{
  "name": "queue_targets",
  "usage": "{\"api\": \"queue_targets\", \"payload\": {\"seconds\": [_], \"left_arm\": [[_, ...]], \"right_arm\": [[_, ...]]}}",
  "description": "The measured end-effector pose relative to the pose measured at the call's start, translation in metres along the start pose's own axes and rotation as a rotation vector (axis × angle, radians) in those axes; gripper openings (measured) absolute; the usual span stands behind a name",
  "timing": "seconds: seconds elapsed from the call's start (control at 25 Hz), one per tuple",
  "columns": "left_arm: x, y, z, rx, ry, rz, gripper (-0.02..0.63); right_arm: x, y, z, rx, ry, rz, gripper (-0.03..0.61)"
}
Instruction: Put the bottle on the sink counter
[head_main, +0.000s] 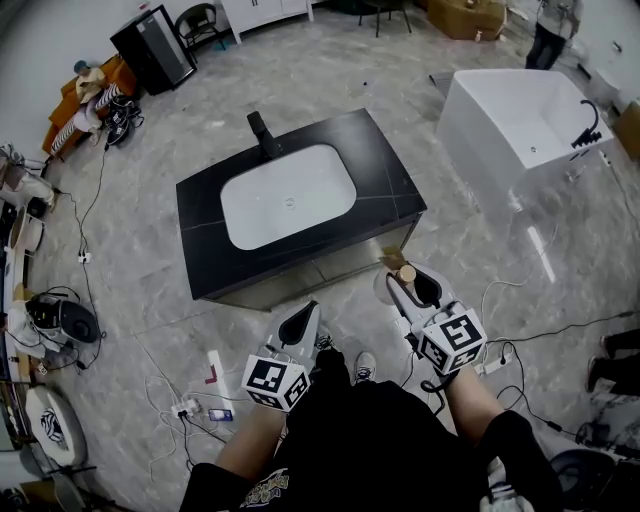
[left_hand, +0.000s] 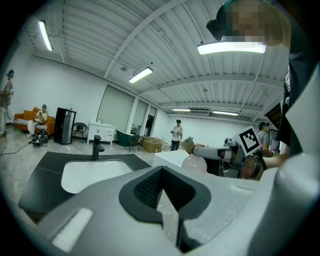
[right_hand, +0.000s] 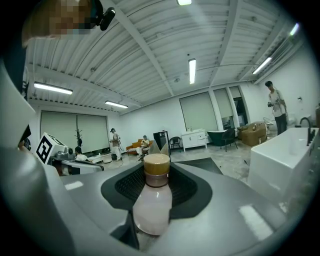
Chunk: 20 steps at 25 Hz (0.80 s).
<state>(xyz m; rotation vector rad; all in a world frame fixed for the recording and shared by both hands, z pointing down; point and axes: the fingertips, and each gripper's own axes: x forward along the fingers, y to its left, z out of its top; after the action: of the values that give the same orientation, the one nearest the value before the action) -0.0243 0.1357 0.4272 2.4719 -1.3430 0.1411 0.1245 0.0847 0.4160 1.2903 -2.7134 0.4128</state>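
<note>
- Our two grippers are held side by side, low before the sink counter (head_main: 390, 175), one in each hand.
- The left gripper (head_main: 301, 322) has its two jaws drawn together at the tips, and we see nothing between them; in its own view the dark pads of the left gripper (left_hand: 160, 172) meet with only a thin slit lower down.
- The right gripper (head_main: 414, 287) has its jaws clamped on the one bottle (head_main: 405, 272), gripping its neck and shoulder on both sides.
- In the right gripper view the bottle (right_hand: 152, 202) stands upright between the pads of the right gripper (right_hand: 157, 151): a pale pinkish body with one tan cap on top.
- The bottle is held off the floor just beside the counter's front right corner, not touching the black top.
- Each gripper carries one marker cube, two in all: the left marker cube (head_main: 275, 381) and the right marker cube (head_main: 452, 340).
- The counter holds one white basin (head_main: 288, 195) and one black faucet (head_main: 262, 135) at its far edge.
- One white bathtub (head_main: 515, 120) stands well apart to the right.
- From the left gripper view we count one basin (left_hand: 90, 172), one faucet (left_hand: 96, 147), and the bottle (left_hand: 194, 164) off to the right.
</note>
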Motion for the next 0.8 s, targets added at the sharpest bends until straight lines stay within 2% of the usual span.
{"api": "queue_targets", "payload": {"seconds": [0.36,0.8], "left_arm": [[0.023,0.060,0.025,-0.002,-0.008,-0.046,0.000],[0.043,0.144,0.053,-0.007,-0.029,-0.049,0.000]], "right_arm": [[0.055,-0.012,0.020,0.004,-0.008,-0.077,0.166],[0.123,-0.027,0.045,-0.006,-0.022,-0.151,0.166]]}}
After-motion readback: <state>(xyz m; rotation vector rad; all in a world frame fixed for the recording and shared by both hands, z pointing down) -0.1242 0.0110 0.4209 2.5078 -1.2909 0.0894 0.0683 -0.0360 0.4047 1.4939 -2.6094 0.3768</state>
